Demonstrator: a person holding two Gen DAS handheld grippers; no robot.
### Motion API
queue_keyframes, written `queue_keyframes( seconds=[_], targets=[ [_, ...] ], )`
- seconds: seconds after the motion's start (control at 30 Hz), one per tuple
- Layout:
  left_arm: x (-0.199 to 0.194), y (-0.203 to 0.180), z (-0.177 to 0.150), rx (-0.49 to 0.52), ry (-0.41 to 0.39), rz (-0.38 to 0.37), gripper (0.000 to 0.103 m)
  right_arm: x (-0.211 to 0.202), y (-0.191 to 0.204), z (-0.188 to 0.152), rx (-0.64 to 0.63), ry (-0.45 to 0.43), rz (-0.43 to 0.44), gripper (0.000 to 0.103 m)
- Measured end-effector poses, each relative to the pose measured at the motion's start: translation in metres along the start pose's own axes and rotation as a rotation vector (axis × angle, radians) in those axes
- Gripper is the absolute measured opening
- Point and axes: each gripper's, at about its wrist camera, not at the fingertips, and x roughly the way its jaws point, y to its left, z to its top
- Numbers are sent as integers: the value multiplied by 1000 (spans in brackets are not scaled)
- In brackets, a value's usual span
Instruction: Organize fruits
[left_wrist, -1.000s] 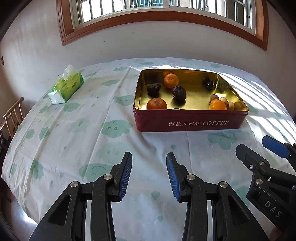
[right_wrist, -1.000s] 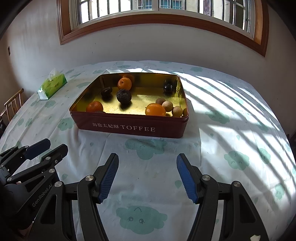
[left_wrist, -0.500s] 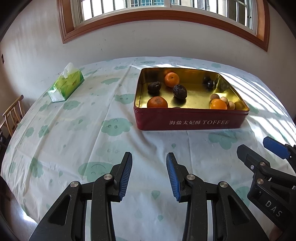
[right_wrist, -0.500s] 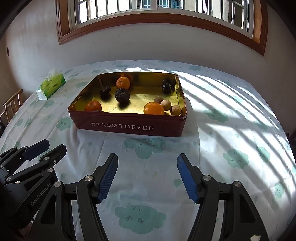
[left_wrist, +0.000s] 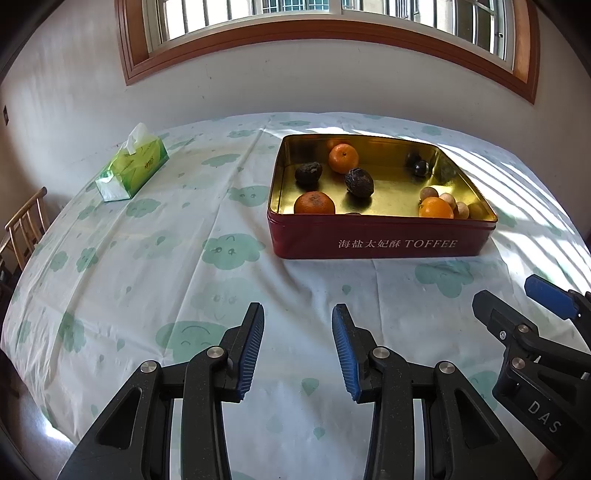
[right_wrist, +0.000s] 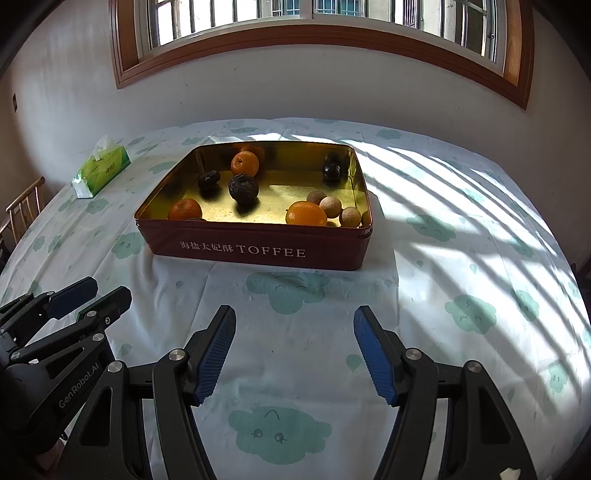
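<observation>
A red toffee tin (left_wrist: 380, 240) with a gold inside stands on the table ahead of both grippers. It holds three oranges (left_wrist: 343, 158), three dark wrinkled fruits (left_wrist: 359, 182) and several small tan round fruits (left_wrist: 448, 199). My left gripper (left_wrist: 297, 310) hovers over the cloth short of the tin, jaws a narrow gap apart with nothing between them. To its right, my right gripper (right_wrist: 294, 312) is open wider and also empty, facing the tin (right_wrist: 258, 251). Each gripper shows in the other's view: the right gripper (left_wrist: 506, 291) and the left gripper (right_wrist: 109, 288).
A white tablecloth with green cloud prints (left_wrist: 229, 251) covers the table. A green tissue box (left_wrist: 131, 171) sits at the far left. A wooden chair (left_wrist: 26, 221) stands past the left edge. A wall and a window lie behind. Sun stripes cross the right side (right_wrist: 461, 192).
</observation>
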Motion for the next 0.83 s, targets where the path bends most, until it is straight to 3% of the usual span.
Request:
queue_keyframes(
  seconds=[0.83],
  targets=[
    [-3,-5,0,3,-1,-16,40,1,-1,-2,5,5,4,64]
  ],
)
